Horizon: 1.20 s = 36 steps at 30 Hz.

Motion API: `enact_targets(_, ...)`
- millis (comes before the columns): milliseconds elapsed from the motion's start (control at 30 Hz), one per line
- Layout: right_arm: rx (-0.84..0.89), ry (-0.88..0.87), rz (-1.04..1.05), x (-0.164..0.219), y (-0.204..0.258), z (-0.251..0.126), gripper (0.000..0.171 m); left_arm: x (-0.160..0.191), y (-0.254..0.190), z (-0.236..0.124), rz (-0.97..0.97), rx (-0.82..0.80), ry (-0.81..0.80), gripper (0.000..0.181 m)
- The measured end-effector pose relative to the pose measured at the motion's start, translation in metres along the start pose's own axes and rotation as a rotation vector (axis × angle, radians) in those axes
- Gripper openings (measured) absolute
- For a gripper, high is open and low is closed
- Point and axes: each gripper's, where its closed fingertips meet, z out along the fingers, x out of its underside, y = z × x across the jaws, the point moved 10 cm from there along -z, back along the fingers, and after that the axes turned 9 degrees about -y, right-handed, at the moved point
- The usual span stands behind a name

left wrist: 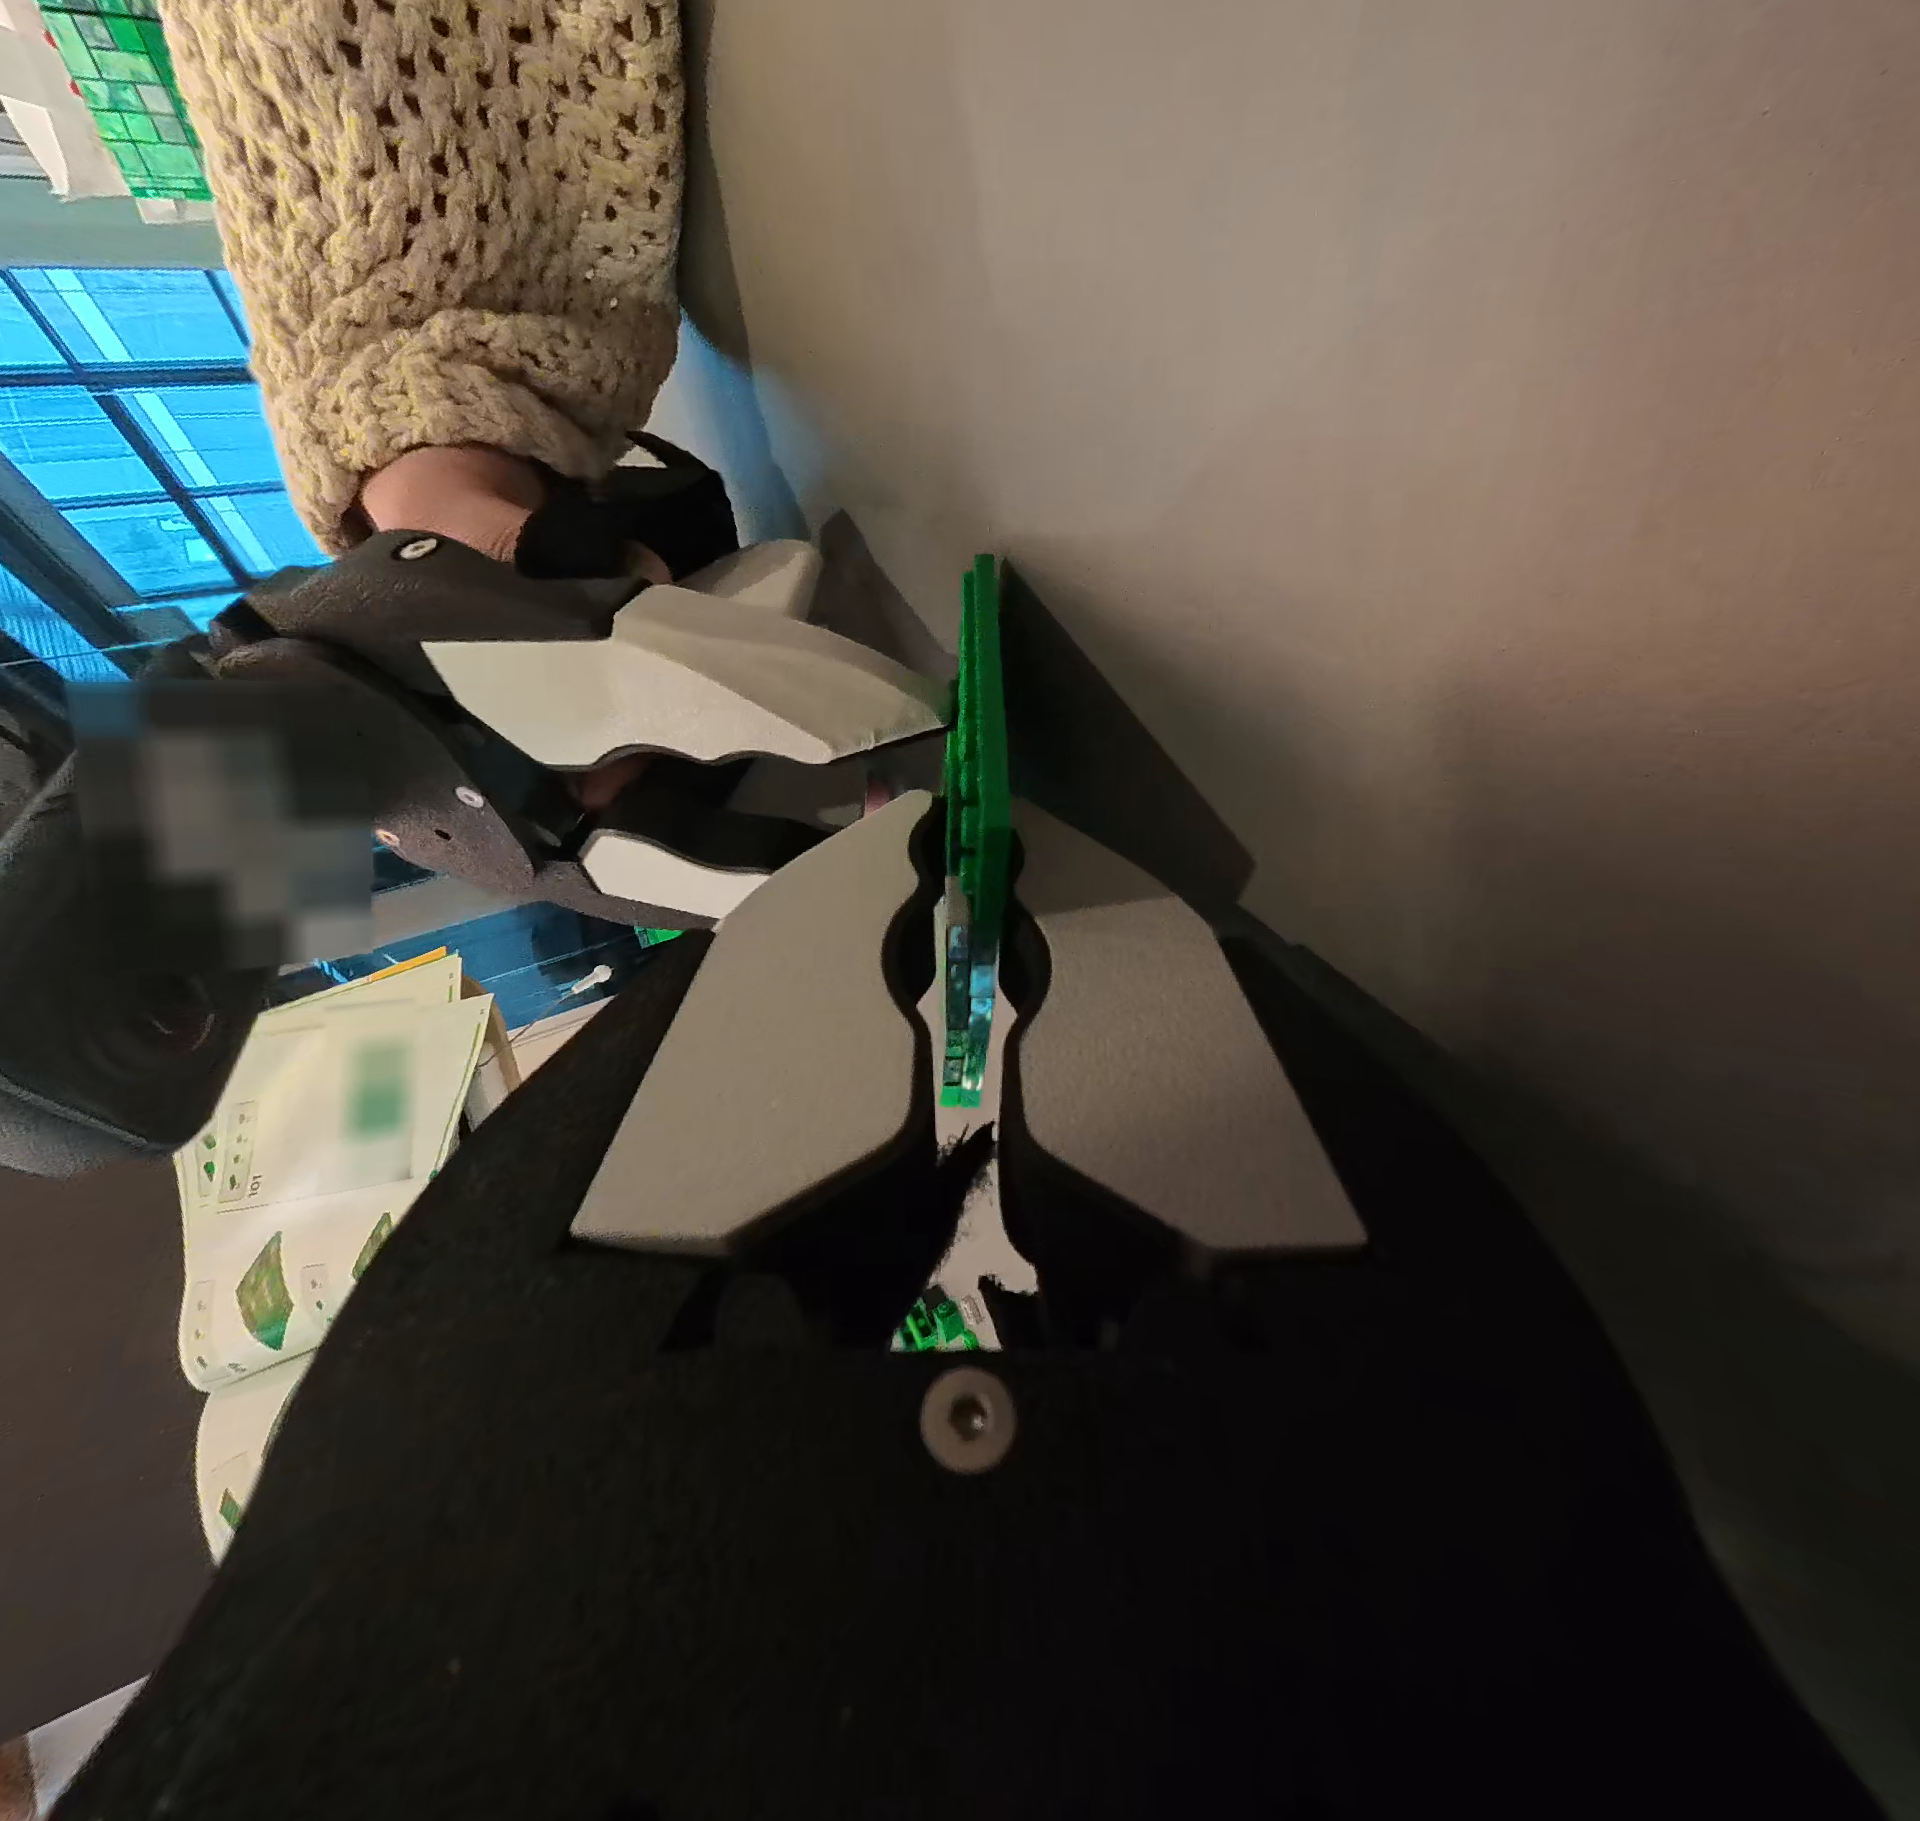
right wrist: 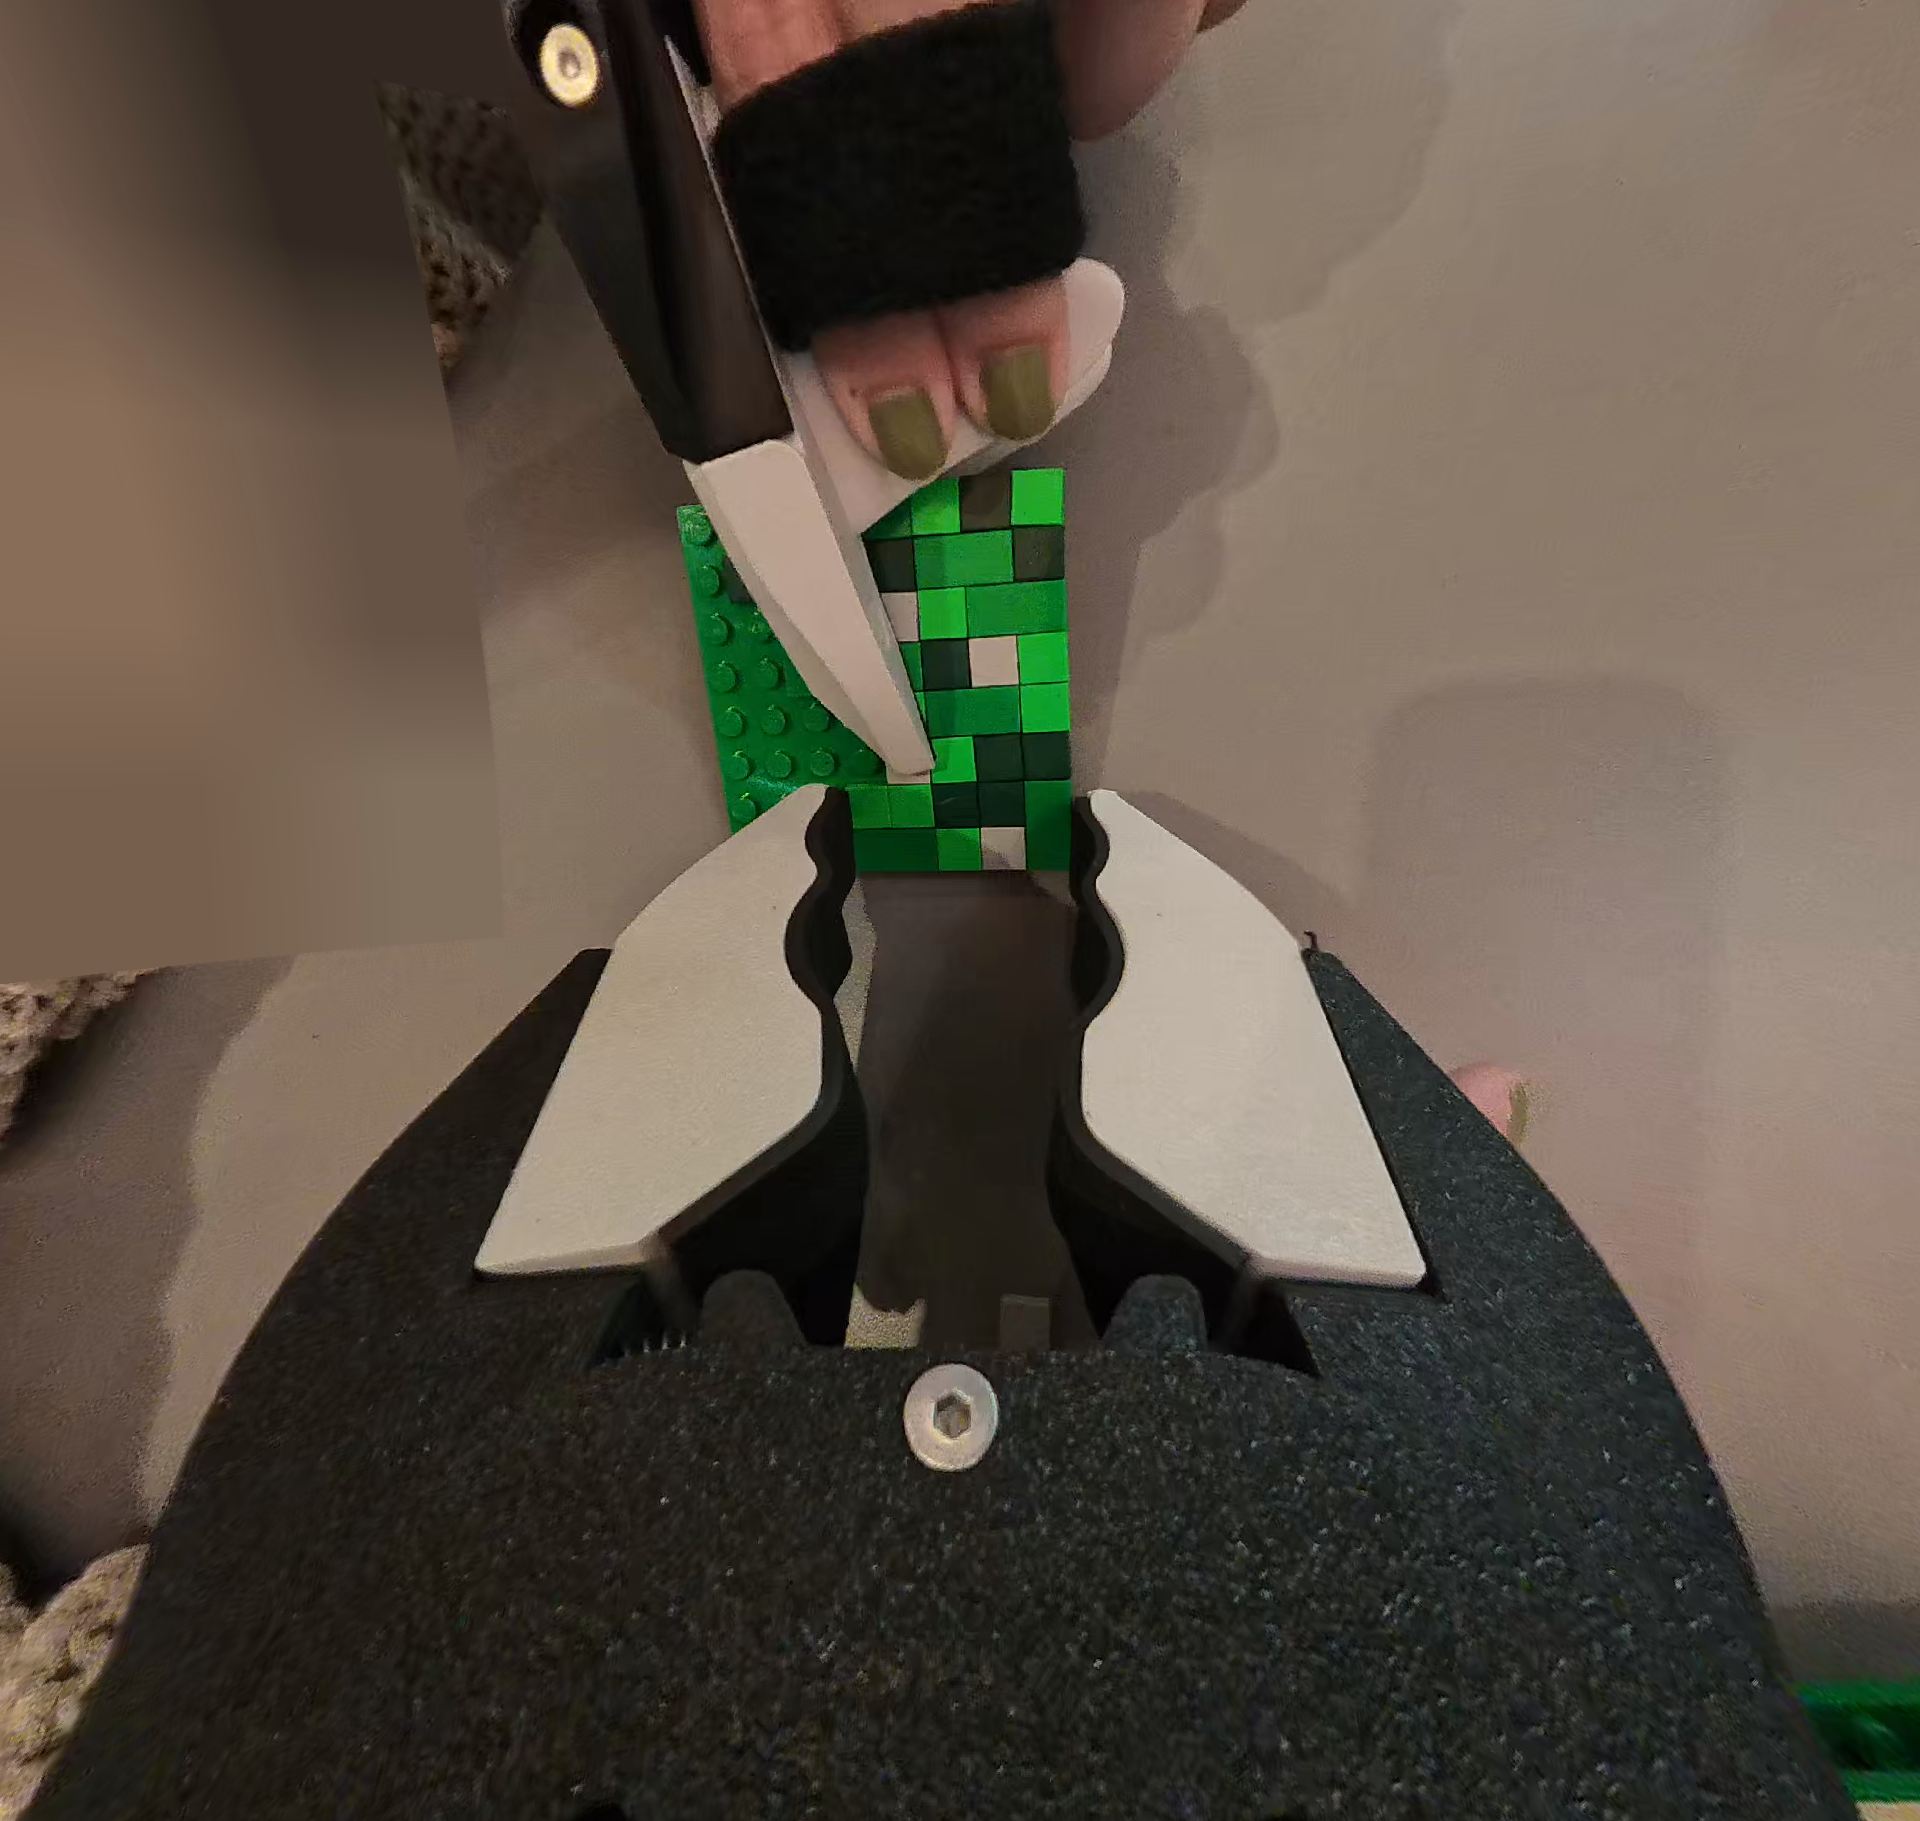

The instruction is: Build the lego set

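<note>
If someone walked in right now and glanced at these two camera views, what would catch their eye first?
First, the bright green lego plate, half covered in a mosaic of green, dark and white tiles, held up in front of a plain wall. The left gripper is clamped on its edge, while the right gripper sits open just below it. Off to the left lies an open instruction booklet.

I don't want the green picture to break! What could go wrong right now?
1. Only the left gripper holds the green plate, pinching its flat faces. A push from the open right gripper, whose tips sit at the plate's edge, might twist it loose.
2. The small tiles cover only part of the plate. A squeeze across them might pop some off.
</note>
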Motion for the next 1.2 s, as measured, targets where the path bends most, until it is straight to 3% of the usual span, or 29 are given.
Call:
enact_targets(33,-0.007,0.001,0.010,0.000,-0.001,0.000,0.040,0.000,0.000,0.000,0.000,-0.002,0.000,0.006)
enact_targets(133,-0.015,0.001,0.031,-0.001,-0.002,-0.001,0.037,-0.001,-0.001,-0.001,0.004,0.007,-0.008,0.008)
enact_targets(167,0.019,-0.024,0.061,-0.001,-0.006,-0.003,0.012,-0.002,-0.001,-0.001,0.002,0.000,-0.022,0.006)
enact_targets(200,0.027,-0.051,0.076,0.001,-0.010,-0.005,0.000,-0.004,-0.001,0.000,0.003,-0.007,-0.028,0.006)
enact_targets(300,0.053,-0.063,0.050,0.003,-0.009,-0.007,0.000,-0.002,0.000,0.001,-0.005,-0.008,-0.023,0.006)
enact_targets(400,0.179,-0.068,-0.078,0.001,-0.001,-0.008,0.036,0.003,0.003,0.000,-0.077,-0.016,0.010,0.006)
enact_targets(467,0.294,-0.088,-0.179,0.001,0.007,-0.012,0.041,0.005,0.009,0.001,-0.199,-0.029,0.011,0.006)
enact_targets(633,0.340,-0.102,-0.176,0.004,0.023,-0.019,0.034,0.011,0.015,0.001,-0.357,-0.015,-0.002,0.006)
enact_targets(833,0.244,-0.111,-0.047,0.002,0.019,-0.022,0.037,0.011,0.025,0.003,-0.422,0.060,0.001,0.006)
enact_targets(1033,0.273,-0.019,-0.074,0.003,0.025,-0.020,0.038,0.009,0.032,0.008,-0.420,0.127,0.020,0.007)
enact_targets(1200,0.198,-0.137,0.017,0.005,0.023,-0.024,0.037,0.009,0.035,0.009,-0.432,0.141,0.013,0.006)
